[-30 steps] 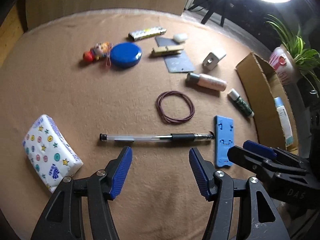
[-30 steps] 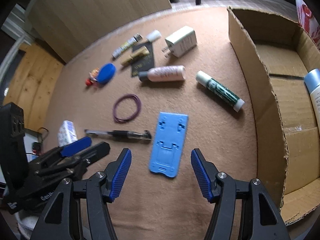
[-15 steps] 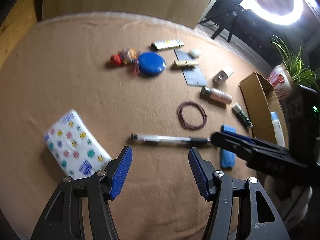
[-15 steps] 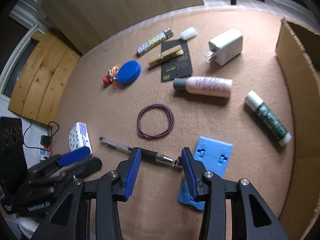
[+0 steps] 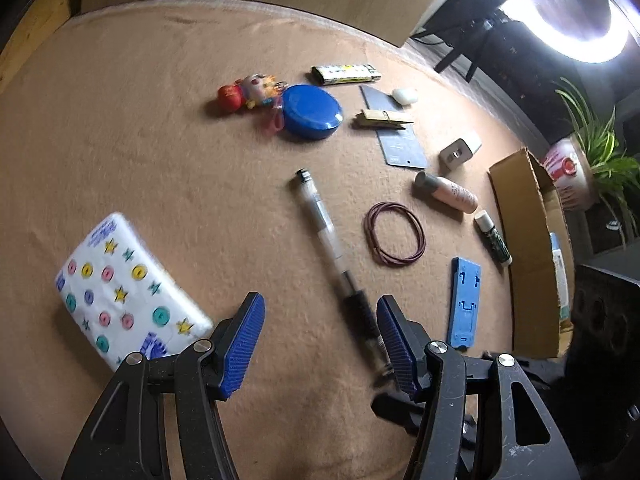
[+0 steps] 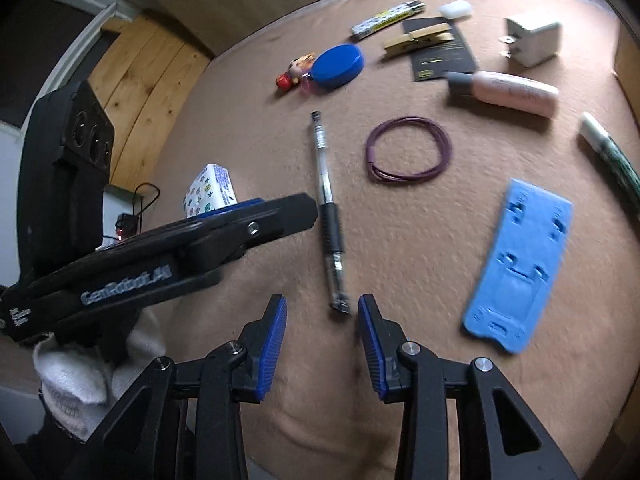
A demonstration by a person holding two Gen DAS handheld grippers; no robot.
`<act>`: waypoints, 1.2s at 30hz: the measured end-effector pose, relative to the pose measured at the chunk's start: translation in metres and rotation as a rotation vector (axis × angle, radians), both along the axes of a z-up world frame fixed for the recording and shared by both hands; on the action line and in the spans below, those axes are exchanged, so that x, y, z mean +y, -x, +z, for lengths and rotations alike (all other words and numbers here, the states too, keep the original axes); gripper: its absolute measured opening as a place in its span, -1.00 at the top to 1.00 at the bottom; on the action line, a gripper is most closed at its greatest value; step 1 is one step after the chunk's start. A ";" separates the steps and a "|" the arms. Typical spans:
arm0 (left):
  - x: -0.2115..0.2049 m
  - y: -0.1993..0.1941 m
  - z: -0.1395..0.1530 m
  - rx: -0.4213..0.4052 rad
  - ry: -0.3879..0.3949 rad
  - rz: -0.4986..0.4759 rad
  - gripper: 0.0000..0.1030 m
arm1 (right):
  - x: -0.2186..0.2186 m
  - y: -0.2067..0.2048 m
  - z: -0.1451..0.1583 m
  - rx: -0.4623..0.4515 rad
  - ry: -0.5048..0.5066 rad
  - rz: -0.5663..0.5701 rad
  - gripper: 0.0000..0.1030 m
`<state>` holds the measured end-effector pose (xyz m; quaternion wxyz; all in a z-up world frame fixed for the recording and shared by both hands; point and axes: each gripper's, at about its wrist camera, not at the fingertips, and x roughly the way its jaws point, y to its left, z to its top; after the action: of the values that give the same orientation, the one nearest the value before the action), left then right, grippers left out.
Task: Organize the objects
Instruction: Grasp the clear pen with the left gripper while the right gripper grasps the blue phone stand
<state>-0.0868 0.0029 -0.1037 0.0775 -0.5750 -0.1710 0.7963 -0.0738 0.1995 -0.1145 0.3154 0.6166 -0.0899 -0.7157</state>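
Observation:
A clear pen (image 5: 332, 248) with a black grip lies on the tan cloth, its cap end toward the blue lid. Its tip (image 6: 340, 308) sits between my right gripper's (image 6: 322, 304) blue pads, close to the right one. Those jaws are closing, and neither pad presses on the pen. My left gripper (image 5: 320, 304) stands open over the cloth, with the pen's grip end beside its right finger. In the right wrist view the left gripper's fingers (image 6: 280, 216) reach in from the left, just beside the pen.
Around the pen lie a patterned tissue pack (image 5: 128, 292), a purple elastic ring (image 6: 408, 150), a blue phone stand (image 6: 520, 264), a pink bottle (image 6: 504, 90), a green tube (image 5: 494, 238), a charger (image 6: 532, 40), a blue lid (image 5: 312, 112) and a toy (image 5: 248, 92). An open cardboard box (image 5: 520, 240) stands at right.
The right gripper moved left from the blue stand to the pen's tip and its jaws narrowed. The pen swung round, cap end toward the blue lid. The left gripper shifted slightly.

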 end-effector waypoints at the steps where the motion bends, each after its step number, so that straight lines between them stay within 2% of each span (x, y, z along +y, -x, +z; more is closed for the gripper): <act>1: 0.004 0.002 0.001 0.004 0.017 -0.011 -0.20 | 0.008 -0.001 0.004 0.021 -0.016 -0.027 0.31; 4: 0.019 0.007 0.002 0.018 0.073 -0.040 -0.20 | 0.034 -0.001 0.017 0.105 -0.079 -0.127 0.11; 6: 0.027 0.011 0.002 0.025 0.111 -0.051 -0.20 | 0.049 0.002 0.020 0.149 -0.165 -0.196 -0.09; 10: 0.041 0.017 0.000 0.036 0.196 -0.068 -0.20 | 0.059 0.014 0.015 0.165 -0.290 -0.241 -0.10; 15: 0.051 0.019 -0.004 0.055 0.297 -0.093 -0.20 | 0.052 0.023 0.004 0.141 -0.347 -0.237 -0.11; 17: 0.052 0.018 -0.004 0.064 0.334 -0.101 0.01 | 0.044 0.023 0.005 0.156 -0.366 -0.222 -0.13; 18: 0.052 0.017 -0.004 0.069 0.346 -0.106 0.05 | 0.040 0.024 0.005 0.161 -0.377 -0.210 -0.13; 22: 0.044 0.014 -0.003 0.088 0.348 -0.125 0.37 | 0.024 0.023 0.004 0.198 -0.442 -0.140 -0.13; 25: 0.035 0.012 -0.002 0.088 0.333 -0.123 0.44 | 0.019 0.020 0.003 0.232 -0.481 -0.090 -0.12; 27: 0.029 0.011 -0.003 0.087 0.323 -0.120 0.48 | 0.021 0.019 0.004 0.248 -0.485 -0.064 -0.05; 30: 0.021 0.008 -0.003 0.080 0.289 -0.110 0.55 | 0.029 0.022 0.007 0.253 -0.482 -0.046 0.27; 36: 0.007 0.001 -0.002 0.055 0.211 -0.089 0.73 | 0.042 0.022 0.008 0.246 -0.441 -0.048 0.35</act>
<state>-0.0873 0.0097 -0.1061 0.0562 -0.5648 -0.0584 0.8212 -0.0955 0.2413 -0.1069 0.1648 0.5765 0.0927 -0.7949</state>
